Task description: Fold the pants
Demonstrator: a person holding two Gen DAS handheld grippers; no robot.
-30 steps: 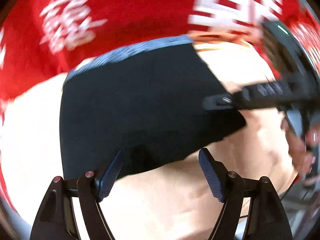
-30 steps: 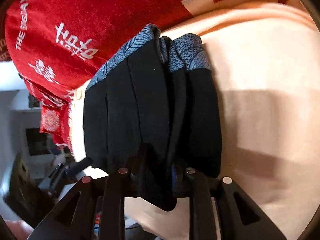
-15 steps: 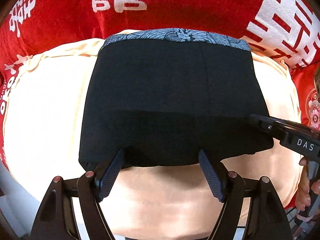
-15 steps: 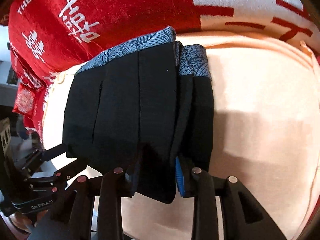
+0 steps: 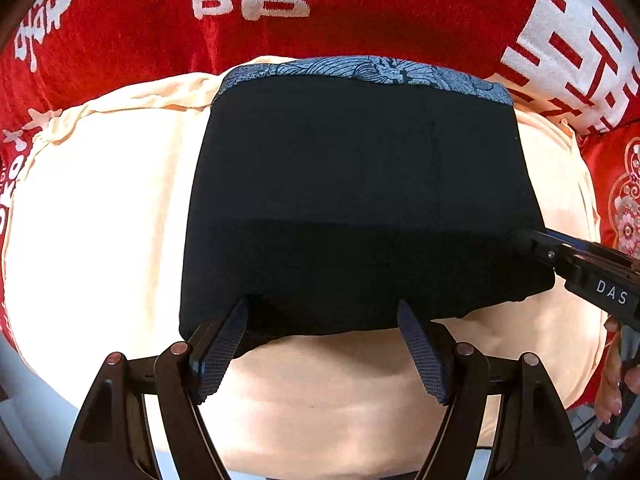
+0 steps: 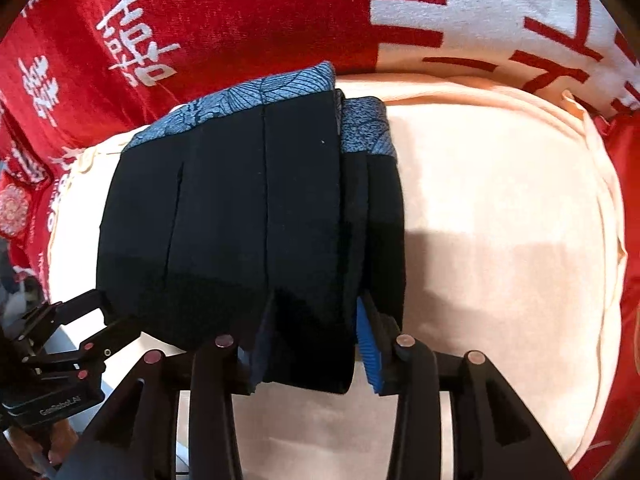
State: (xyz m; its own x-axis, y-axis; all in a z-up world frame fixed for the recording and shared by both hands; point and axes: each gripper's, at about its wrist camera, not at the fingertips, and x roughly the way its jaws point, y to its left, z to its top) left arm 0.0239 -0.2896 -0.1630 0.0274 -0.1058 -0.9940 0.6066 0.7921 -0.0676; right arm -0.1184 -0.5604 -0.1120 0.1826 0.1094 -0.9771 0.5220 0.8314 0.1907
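The black pants (image 5: 360,200) with a blue patterned waistband (image 5: 368,70) lie folded into a compact stack on a peach cloth (image 5: 100,220). My left gripper (image 5: 324,344) is open at the stack's near edge, its fingers apart on either side of the edge. My right gripper (image 6: 312,344) is shut on the pants (image 6: 248,220), pinching a thick bundle of layers at the stack's corner. It also shows in the left wrist view (image 5: 580,264) at the right side of the stack. The left gripper shows in the right wrist view (image 6: 76,336) at the lower left.
A red blanket with white characters (image 5: 248,4) lies behind the peach cloth and also shows in the right wrist view (image 6: 160,28). The peach cloth (image 6: 500,220) spreads wide to the right of the stack. A hand (image 5: 612,380) holds the right gripper.
The left gripper has swung round to face the stack squarely and moved a little closer. The right gripper has kept its hold, and its jaws look a little wider on the bundle.
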